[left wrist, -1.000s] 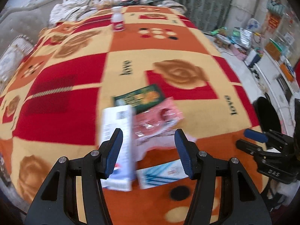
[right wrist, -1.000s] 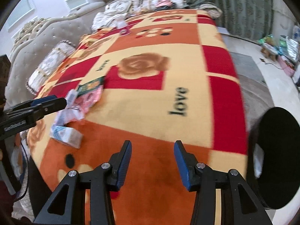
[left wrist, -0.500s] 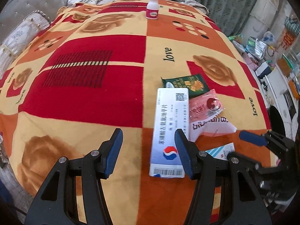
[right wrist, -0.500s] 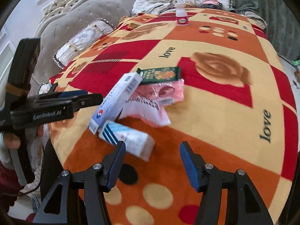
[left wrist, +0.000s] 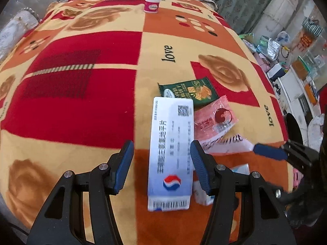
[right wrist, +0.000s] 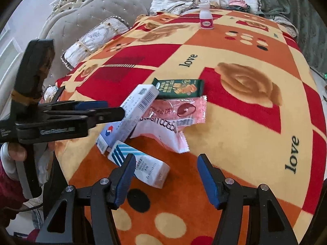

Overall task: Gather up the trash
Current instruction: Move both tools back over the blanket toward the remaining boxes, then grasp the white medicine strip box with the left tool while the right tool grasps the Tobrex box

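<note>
A pile of trash lies on the patterned blanket (left wrist: 81, 106). A long white medicine box (left wrist: 171, 153) lies tilted, its far end propped on a dark green snack wrapper (left wrist: 188, 91). Beside them lie a pink wrapper (left wrist: 214, 120), a white wrapper (right wrist: 163, 130) and a small blue-striped box (right wrist: 141, 163). My left gripper (left wrist: 161, 163) is open around the long box's near half; it also shows in the right wrist view (right wrist: 114, 110). My right gripper (right wrist: 165, 175) is open, just before the striped box, and shows in the left wrist view (left wrist: 265, 151).
A small white bottle with a pink label (left wrist: 152, 3) stands at the blanket's far end. Grey tufted sofa and cushions (right wrist: 96, 36) lie left. A dark round bin (left wrist: 294, 130) stands off the right edge, with floor clutter (left wrist: 286, 51) beyond.
Both grippers have swung toward the trash pile and come closer. The long white box now lies between my left gripper's fingers. My right gripper has turned from the bin side to face the pile.
</note>
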### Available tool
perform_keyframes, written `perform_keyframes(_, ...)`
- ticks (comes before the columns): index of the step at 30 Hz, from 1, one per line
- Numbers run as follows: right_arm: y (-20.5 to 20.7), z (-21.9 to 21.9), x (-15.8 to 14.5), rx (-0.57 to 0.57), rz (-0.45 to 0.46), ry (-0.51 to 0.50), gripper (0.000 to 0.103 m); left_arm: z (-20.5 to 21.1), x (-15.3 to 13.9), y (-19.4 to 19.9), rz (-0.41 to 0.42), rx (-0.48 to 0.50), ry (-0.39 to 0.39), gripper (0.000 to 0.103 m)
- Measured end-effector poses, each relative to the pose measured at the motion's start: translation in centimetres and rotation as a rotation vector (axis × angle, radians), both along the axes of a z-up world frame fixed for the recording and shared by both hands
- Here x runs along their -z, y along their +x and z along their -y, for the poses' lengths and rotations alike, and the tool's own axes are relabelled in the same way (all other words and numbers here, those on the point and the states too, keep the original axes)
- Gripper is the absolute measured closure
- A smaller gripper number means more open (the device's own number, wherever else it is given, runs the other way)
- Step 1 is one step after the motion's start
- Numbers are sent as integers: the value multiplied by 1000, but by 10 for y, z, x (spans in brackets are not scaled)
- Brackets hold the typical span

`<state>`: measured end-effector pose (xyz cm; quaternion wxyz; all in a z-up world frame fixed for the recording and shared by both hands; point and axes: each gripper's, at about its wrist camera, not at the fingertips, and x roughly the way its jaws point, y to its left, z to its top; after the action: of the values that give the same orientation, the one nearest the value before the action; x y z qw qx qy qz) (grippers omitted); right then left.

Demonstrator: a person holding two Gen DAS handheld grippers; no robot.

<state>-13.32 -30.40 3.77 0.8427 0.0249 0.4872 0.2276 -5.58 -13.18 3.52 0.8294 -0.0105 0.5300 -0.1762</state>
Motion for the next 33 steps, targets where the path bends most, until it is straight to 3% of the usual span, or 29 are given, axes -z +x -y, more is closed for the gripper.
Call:
perform_keyframes(6, -4, -16, -1, -105, 22, -33, 39, 8, 8, 4, -42, 34, -19, 47)
perform_keyframes(9, -3, -27, -1, -162, 31, -47, 39, 4, 5, 1, -1, 24, 16, 48)
perform_keyframes(11, -2, -33, 1, -195, 36, -49, 39, -3, 3, 1, 3, 12, 19, 57)
perform_keyframes(20, 2, -59, 19, -346, 26, -168, 40, -39, -5, -5, 21, -30, 32, 57)
perform_keyframes(22, -1, -61, 22, -335, -2, -170, 54, -40, -5, -7, 20, -35, 29, 57)
perform_keyframes(27, -17, -56, 17, -291, -79, -15, 56, -35, -3, -9, 18, -25, 32, 57)
perform_keyframes(33, -17, -63, 16, -233, -12, -65, 55, -32, 5, -9, 3, -38, 42, 57)
